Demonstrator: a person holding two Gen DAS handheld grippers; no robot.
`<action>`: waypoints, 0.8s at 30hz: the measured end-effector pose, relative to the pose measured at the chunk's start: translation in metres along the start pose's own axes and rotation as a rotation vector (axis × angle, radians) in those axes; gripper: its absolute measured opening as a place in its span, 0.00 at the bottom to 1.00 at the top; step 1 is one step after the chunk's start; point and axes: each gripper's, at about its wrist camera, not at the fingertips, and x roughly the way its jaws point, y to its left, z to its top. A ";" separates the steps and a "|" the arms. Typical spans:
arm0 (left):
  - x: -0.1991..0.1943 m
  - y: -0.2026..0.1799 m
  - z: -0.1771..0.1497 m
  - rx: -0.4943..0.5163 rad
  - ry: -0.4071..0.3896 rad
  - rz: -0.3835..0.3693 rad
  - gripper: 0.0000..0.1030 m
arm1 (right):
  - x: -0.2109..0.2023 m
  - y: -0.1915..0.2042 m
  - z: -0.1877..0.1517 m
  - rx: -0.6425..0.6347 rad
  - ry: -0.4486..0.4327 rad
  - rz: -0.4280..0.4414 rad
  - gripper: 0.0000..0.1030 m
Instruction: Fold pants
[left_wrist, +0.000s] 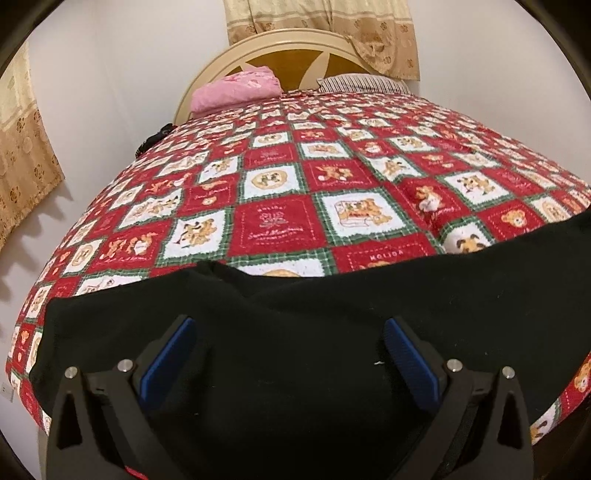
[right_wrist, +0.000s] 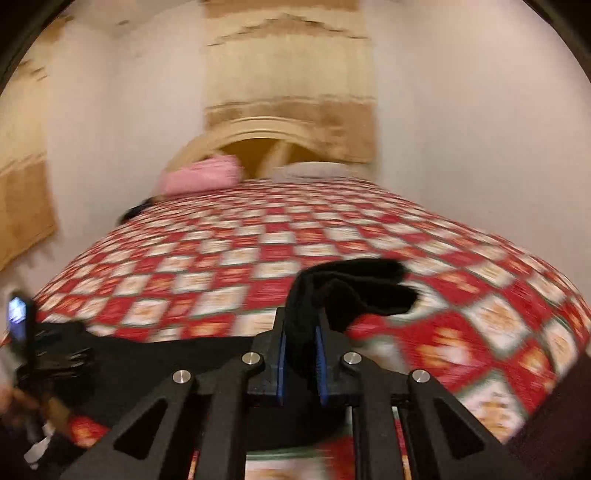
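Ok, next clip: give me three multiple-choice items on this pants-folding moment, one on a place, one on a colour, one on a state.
1. Where does the pink folded cloth lie?
A. At the head of the bed, by the arched wooden headboard
B. On the floor
C. On the black fabric pants

2. What colour are the pads of the left tool?
A. Yellow
B. Blue
C. White

3. What is the state of the right tool?
A. Wide open, nothing in it
B. Shut on a pillow
C. Shut on a bunch of the black pants

Answers:
1 A: it sits at the far end of the red checked quilt, against the headboard.
2 B: both pads show blue in the left wrist view.
3 C: black cloth is pinched between the pads and sticks out beyond them.
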 end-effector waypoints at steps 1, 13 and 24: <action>-0.002 0.004 0.000 -0.010 -0.001 -0.003 1.00 | 0.002 0.024 0.000 -0.036 -0.002 0.047 0.13; -0.010 0.086 -0.014 -0.158 -0.012 0.070 1.00 | 0.059 0.250 -0.092 -0.416 0.090 0.382 0.13; 0.002 0.108 -0.024 -0.191 0.023 0.048 1.00 | 0.062 0.252 -0.105 -0.328 0.201 0.665 0.58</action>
